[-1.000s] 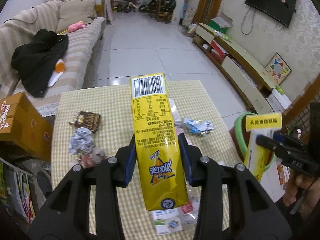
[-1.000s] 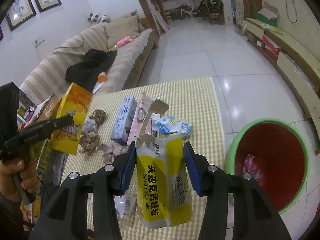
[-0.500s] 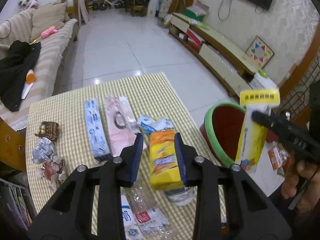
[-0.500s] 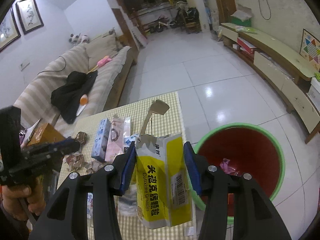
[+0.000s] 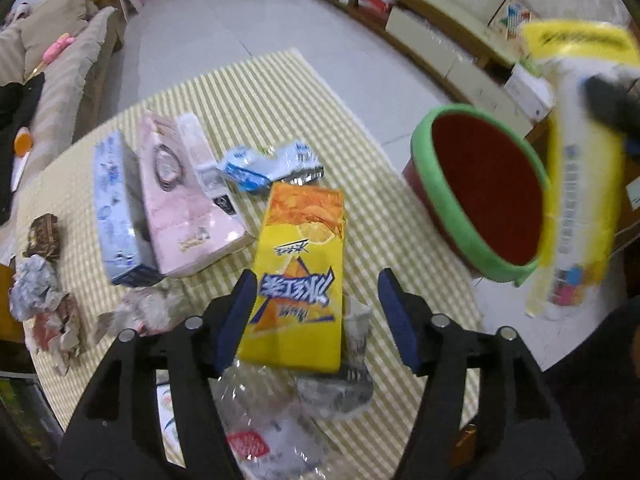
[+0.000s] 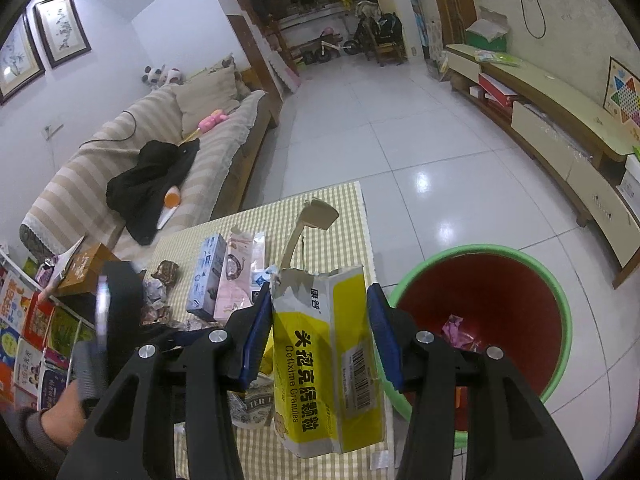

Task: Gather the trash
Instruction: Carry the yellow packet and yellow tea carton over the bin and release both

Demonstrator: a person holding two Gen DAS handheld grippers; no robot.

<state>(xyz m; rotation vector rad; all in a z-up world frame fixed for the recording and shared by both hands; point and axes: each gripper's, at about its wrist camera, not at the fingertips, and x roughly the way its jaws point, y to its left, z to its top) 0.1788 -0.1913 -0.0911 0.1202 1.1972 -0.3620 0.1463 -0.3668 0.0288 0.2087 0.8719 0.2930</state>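
left tongs opening, pads clear of the yellow drink carton lying on the checked tabletop; right tongs clamp a torn medicine box beside the green-rimmed bin.

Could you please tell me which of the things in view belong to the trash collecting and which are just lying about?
Job: yellow medicine box in right gripper; yellow drink carton between opening left gripper; green-rimmed bin; crumpled wrappers.

Lying about: black jacket; pink toy; books.
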